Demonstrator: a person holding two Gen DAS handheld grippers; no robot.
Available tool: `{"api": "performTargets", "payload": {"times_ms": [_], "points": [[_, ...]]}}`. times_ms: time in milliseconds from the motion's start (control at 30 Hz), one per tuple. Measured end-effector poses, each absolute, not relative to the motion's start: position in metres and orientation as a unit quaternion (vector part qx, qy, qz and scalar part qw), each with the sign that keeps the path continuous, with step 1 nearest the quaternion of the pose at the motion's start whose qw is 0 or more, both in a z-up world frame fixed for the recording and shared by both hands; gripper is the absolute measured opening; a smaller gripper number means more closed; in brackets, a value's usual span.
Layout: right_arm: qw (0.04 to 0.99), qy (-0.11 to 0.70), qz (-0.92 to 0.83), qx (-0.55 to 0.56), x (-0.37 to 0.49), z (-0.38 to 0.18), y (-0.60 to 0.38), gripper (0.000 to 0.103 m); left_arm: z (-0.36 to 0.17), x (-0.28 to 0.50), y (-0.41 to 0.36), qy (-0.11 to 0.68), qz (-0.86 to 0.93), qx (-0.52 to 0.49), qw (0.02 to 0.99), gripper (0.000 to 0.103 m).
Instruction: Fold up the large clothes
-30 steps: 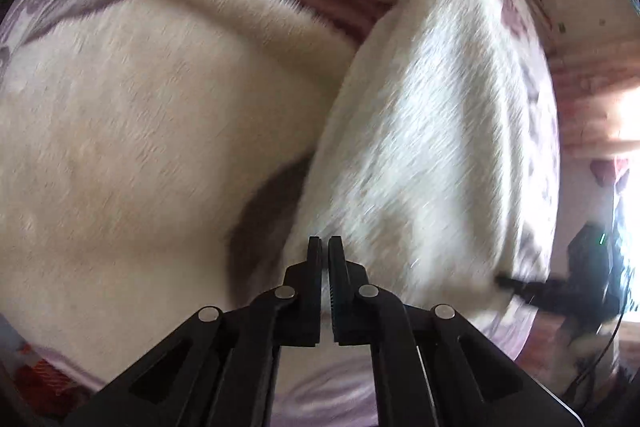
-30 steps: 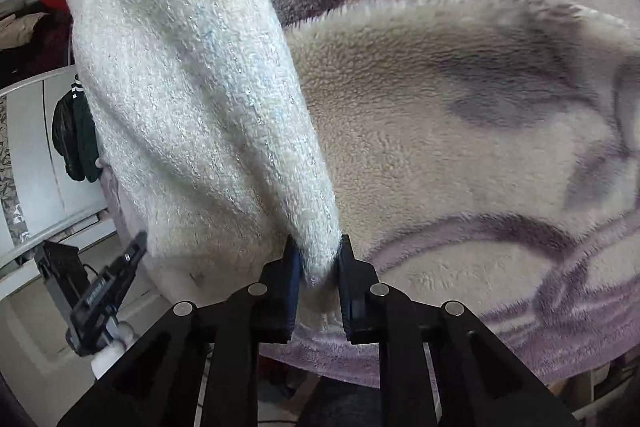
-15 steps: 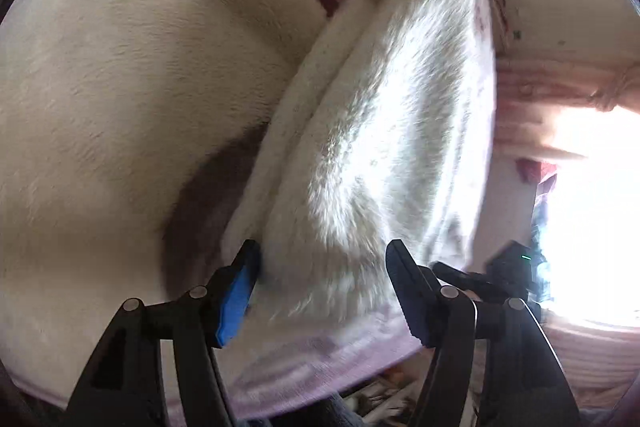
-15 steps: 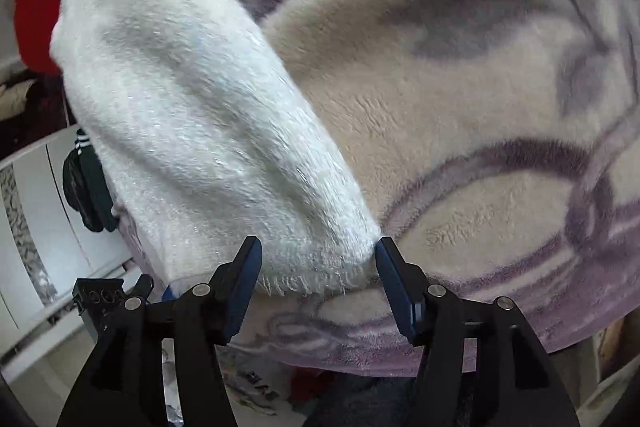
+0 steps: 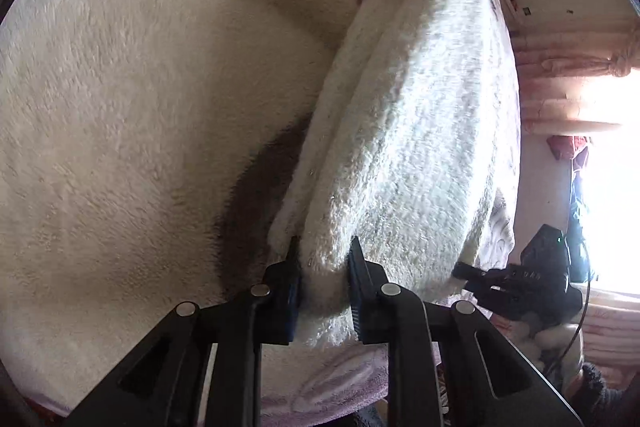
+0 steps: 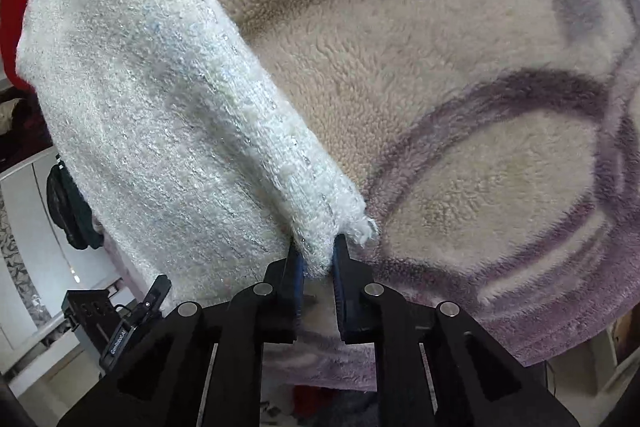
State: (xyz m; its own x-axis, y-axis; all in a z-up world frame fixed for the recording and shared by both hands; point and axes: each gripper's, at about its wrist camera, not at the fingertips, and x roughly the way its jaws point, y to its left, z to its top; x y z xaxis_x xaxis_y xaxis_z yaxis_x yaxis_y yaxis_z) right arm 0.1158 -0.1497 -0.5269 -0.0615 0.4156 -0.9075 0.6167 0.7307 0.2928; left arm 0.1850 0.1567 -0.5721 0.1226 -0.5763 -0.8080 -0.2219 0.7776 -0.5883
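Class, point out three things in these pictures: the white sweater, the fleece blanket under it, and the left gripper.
white sweater (image 6: 160,115), right wrist view, middle of its knitted face.
fleece blanket (image 6: 460,59), right wrist view, bare cream patch.
left gripper (image 5: 324,267), left wrist view, midway between fingertips, on the pinched hem.

The white garment (image 6: 160,99) is a shaggy, rough-napped knit cloth with fine glinting threads across its surface. The blanket (image 6: 460,75) beneath it is plush, matt fleece with a dense short pile, cream with purple-grey markings. Both the left gripper (image 5: 323,267) and the right gripper (image 6: 317,263) are matt black plastic with small bright metal pins at the joints.
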Motion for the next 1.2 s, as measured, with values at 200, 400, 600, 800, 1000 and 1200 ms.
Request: {"api": "performTargets", "payload": {"times_ms": [200,400,600,800,1000,1200], "points": [[0.623,0.72,-0.066,0.299,0.141,-0.461,-0.153,0.037,-0.552,0.173,0.17,0.631,-0.138,-0.309,0.698,0.019],[0.697,0.677,0.044,0.232,0.278,-0.395,-0.096,0.036,-0.578,0.167,0.171,0.614,-0.101,-0.353,0.699,0.018],[0.7,0.697,0.11,0.11,0.457,-0.433,0.015,0.015,-0.584,0.151,0.186,0.571,-0.089,-0.407,0.708,0.019],[0.629,0.77,0.085,-0.058,0.512,-0.53,0.084,0.01,-0.602,0.138,0.201,0.521,-0.069,-0.484,0.699,0.019],[0.64,0.758,0.067,-0.111,0.521,-0.546,0.117,0.009,-0.611,0.131,0.212,0.491,-0.042,-0.534,0.687,0.019],[0.676,0.723,0.092,-0.112,0.548,-0.45,0.135,0.01,-0.61,0.12,0.21,0.492,-0.04,-0.537,0.684,0.019]]}}
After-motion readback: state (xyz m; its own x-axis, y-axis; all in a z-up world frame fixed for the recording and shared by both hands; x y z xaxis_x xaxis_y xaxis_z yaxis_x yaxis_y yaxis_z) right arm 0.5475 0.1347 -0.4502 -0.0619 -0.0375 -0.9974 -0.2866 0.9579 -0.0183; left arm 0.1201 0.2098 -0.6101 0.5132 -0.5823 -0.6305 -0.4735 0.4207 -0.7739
